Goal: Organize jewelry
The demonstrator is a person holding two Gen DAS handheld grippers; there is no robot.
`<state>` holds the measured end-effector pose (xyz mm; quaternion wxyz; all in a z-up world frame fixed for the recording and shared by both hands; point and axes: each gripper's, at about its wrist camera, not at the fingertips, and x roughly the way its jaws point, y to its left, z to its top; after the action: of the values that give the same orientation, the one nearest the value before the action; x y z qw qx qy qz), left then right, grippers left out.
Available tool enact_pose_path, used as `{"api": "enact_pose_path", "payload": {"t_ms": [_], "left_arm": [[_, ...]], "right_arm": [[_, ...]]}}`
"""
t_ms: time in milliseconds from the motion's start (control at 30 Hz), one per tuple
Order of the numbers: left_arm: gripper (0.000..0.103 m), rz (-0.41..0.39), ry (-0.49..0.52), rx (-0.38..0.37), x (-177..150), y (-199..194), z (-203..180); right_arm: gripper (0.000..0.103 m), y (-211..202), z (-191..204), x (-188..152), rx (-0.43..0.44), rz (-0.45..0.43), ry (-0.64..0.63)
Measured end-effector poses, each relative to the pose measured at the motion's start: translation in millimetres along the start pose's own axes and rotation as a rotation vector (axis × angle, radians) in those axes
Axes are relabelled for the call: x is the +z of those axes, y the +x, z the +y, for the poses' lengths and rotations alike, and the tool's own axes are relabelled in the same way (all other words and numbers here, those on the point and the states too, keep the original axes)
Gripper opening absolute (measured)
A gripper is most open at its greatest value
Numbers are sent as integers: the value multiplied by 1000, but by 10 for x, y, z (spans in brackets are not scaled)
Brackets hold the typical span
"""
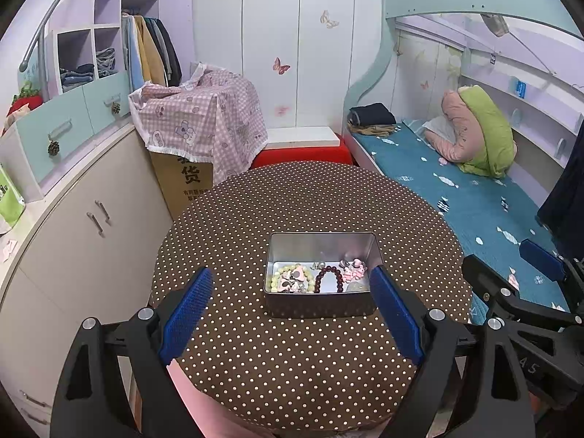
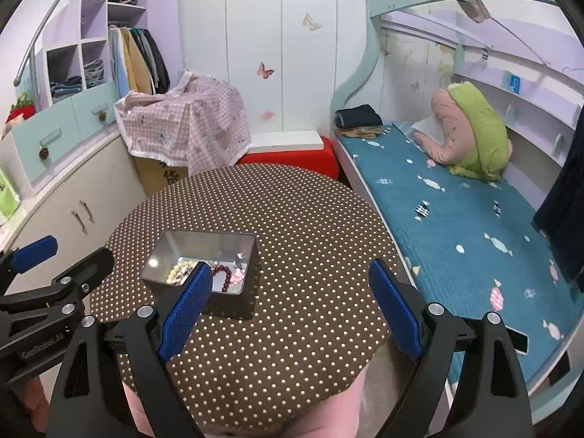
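A silver metal tin [image 1: 321, 304] stands on the round brown polka-dot table [image 1: 292, 365]. Inside lie a pale green bead bracelet [image 1: 274, 278], a dark red bead bracelet [image 1: 330, 276], pink charms [image 1: 353, 269] and other small pieces. My left gripper [image 1: 292, 314] is open and empty, just in front of the tin. My right gripper [image 2: 292, 310] is open and empty, over the table to the right of the tin [image 2: 233, 304]. The red bracelet [image 2: 223, 276] shows there too. The right gripper's body shows at the right edge of the left wrist view [image 1: 518, 292].
A bed with a teal cover [image 1: 474, 197] runs along the table's right side. A beige cabinet [image 1: 80, 226] stands on the left. A cardboard box under a pink checked cloth [image 1: 204, 116] and a red stool [image 1: 303, 155] stand behind the table.
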<state>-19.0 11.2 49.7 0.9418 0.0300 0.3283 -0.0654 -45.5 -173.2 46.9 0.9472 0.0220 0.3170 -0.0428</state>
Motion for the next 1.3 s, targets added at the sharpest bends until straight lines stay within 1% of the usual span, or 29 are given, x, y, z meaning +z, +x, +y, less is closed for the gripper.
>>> {"api": "enact_pose_path", "payload": {"t_ms": [200, 333, 1300], "left_arm": [[85, 1, -1, -2, -3, 2, 0], [85, 9, 6, 11, 12, 7, -15], [85, 31, 3, -5, 22, 103, -37]], "right_arm": [[85, 3, 12, 0, 1, 4, 0], [85, 40, 20, -8, -1, 8, 3], [85, 125, 40, -58, -2, 33, 3]]}}
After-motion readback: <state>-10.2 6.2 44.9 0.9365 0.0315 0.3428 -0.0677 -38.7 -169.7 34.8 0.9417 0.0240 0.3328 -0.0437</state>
